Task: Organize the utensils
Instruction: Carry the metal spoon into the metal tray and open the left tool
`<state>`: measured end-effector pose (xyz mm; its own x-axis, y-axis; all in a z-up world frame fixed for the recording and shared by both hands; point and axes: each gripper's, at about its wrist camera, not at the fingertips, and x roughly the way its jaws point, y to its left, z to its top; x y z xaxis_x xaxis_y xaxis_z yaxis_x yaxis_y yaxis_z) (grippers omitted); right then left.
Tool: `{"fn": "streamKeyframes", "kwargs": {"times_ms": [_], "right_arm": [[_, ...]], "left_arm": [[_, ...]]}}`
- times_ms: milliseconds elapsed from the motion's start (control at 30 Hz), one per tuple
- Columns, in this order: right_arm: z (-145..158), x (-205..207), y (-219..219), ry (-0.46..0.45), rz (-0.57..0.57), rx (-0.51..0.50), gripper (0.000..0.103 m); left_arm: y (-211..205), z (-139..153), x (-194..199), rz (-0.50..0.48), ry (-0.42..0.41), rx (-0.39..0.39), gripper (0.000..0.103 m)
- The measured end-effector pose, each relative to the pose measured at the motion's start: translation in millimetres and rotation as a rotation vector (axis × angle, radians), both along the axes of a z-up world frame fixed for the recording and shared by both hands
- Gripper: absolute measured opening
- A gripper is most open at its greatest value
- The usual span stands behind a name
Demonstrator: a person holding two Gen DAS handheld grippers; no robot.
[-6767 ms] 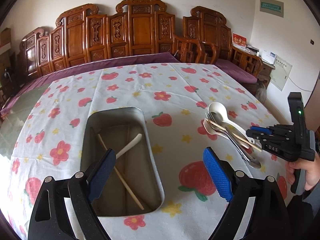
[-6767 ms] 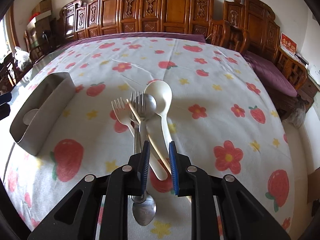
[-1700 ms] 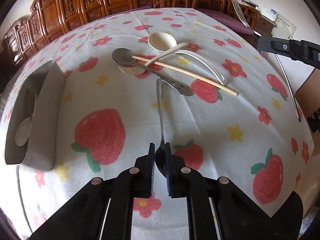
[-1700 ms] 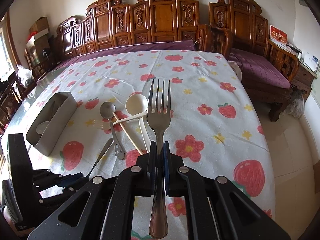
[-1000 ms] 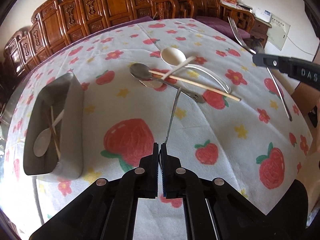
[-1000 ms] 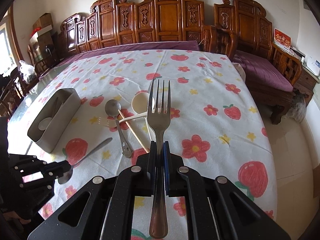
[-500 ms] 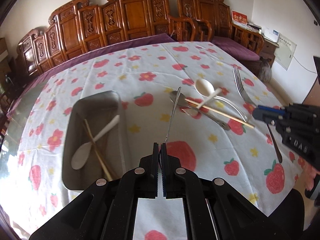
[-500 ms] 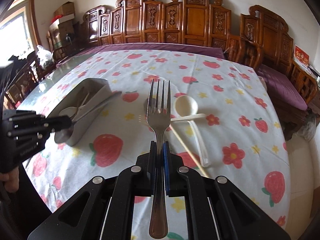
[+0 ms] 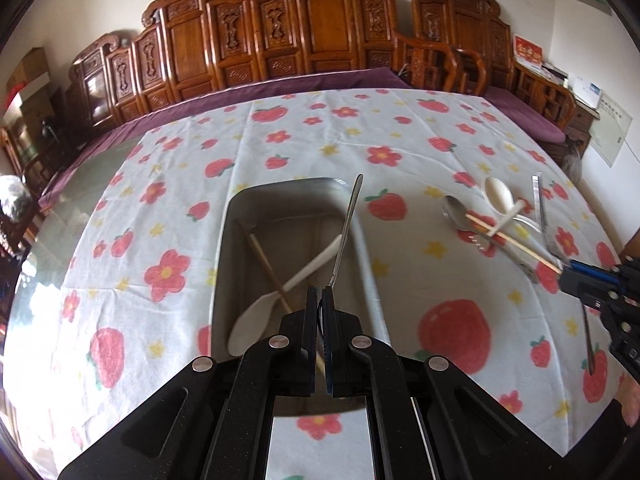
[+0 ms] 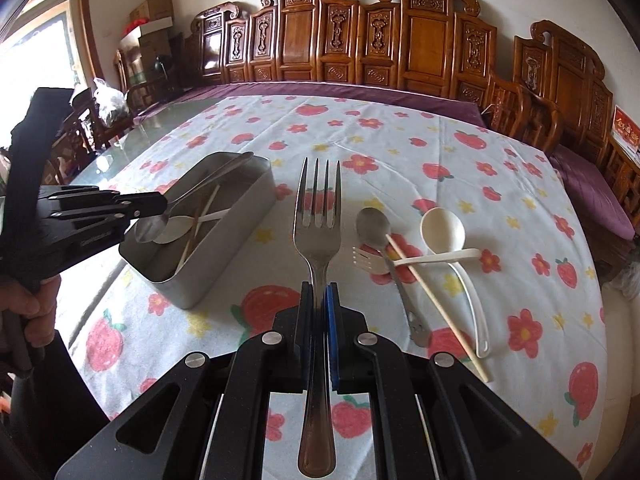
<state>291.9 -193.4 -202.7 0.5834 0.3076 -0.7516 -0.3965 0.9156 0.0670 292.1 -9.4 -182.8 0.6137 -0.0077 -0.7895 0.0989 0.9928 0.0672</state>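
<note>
My left gripper (image 9: 319,302) is shut on a metal spoon (image 9: 347,224) and holds it over the steel tray (image 9: 224,248), handle pointing away. The tray holds a white spoon (image 9: 280,292) and a wooden chopstick (image 9: 264,264). In the right wrist view the left gripper (image 10: 160,204) holds the spoon's bowl (image 10: 150,226) above the tray's near end (image 10: 224,264). My right gripper (image 10: 319,300) is shut on a metal fork (image 10: 318,216), tines up, above the cloth. The right gripper (image 9: 572,276) also shows in the left wrist view.
A pile on the strawberry tablecloth (image 10: 440,168) right of the tray: a metal spoon (image 10: 374,226), a white ladle spoon (image 10: 442,232), a white fork (image 10: 368,260) and a chopstick (image 10: 436,308). Carved wooden chairs (image 10: 420,40) line the far side. The table edge (image 10: 100,276) is near the tray.
My left gripper has carried the metal spoon left, from beside the tray to above it. My right gripper still holds the fork upright and has shifted a little left.
</note>
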Motion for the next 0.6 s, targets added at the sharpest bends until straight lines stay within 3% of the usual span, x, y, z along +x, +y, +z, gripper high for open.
{"fn": "streamKeyframes", "kwargs": {"times_ms": [267,600], "right_arm": [[-3,1,17,0.011,0.019,-0.012,0.008],[-4,-3,33,0.016,0.039,-0.033,0.008]], "left_arm": [[22,-28,23,0.051,0.068,0.000,0.002],[25,-47,38,0.039,0.143,-0.035,0.003]]}}
